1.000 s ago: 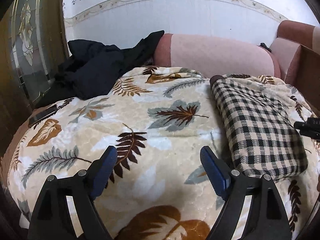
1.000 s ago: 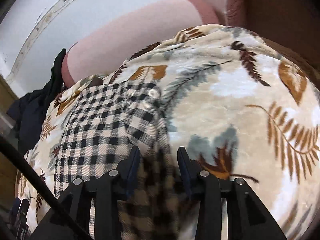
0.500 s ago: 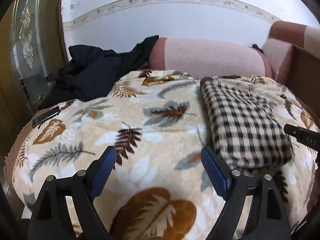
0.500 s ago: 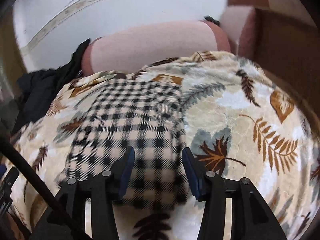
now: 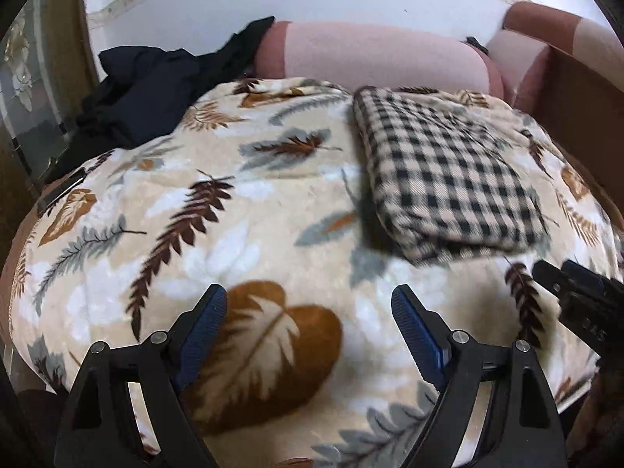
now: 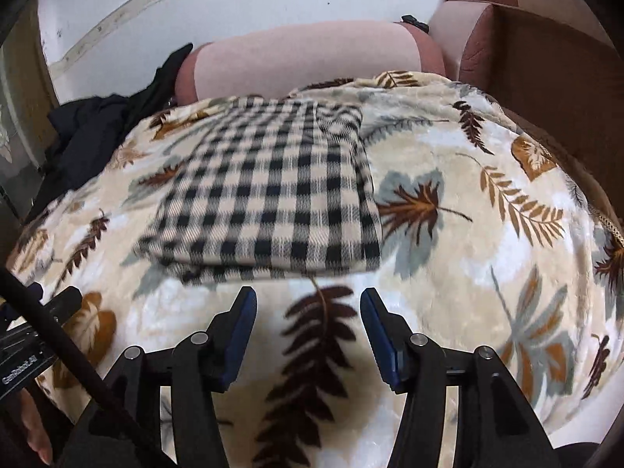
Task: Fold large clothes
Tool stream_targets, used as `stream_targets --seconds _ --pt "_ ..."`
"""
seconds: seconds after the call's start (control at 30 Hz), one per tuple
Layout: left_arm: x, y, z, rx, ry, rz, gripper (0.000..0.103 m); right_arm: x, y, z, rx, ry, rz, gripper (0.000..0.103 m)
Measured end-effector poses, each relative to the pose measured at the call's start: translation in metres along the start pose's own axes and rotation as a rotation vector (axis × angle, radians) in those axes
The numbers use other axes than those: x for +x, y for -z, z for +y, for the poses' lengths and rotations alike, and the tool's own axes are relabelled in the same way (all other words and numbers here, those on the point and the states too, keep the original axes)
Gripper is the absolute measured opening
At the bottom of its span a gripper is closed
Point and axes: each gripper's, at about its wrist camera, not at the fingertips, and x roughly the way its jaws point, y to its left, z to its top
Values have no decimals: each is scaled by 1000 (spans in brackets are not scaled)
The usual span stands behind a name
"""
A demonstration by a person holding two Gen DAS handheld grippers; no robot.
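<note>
A beige and black checked garment (image 5: 444, 171) lies folded into a flat rectangle on a leaf-patterned blanket (image 5: 218, 210); it also shows in the right wrist view (image 6: 269, 191). My left gripper (image 5: 310, 312) is open and empty, over the blanket, left of and nearer than the garment. My right gripper (image 6: 308, 312) is open and empty, just in front of the garment's near edge, clear of it. The right gripper also shows at the right edge of the left wrist view (image 5: 577, 292).
A heap of dark clothes (image 5: 148, 93) lies at the back left. A pink bolster (image 5: 374, 54) runs along the white wall behind the blanket. A brown sofa arm (image 6: 546, 62) stands at the right. A glass-panelled door (image 5: 23, 78) is at the left.
Both grippers have pulled back towards me, away from the folded garment. The right gripper was over the garment's near edge with narrower jaws; now it is off it and open wider.
</note>
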Motion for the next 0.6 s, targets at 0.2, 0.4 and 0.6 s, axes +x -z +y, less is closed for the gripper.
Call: stream_targets --seconds 0.2,0.4,0.6 --pt "1 9 -7 22 25 26 85 1 0 2 -2 30 -5 64" --pt "7 11 -5 14 32 54 85 7 1 8 -50 87 0 65" --pt "10 11 -1 11 28 55 85 13 3 12 -81 134 12 65"
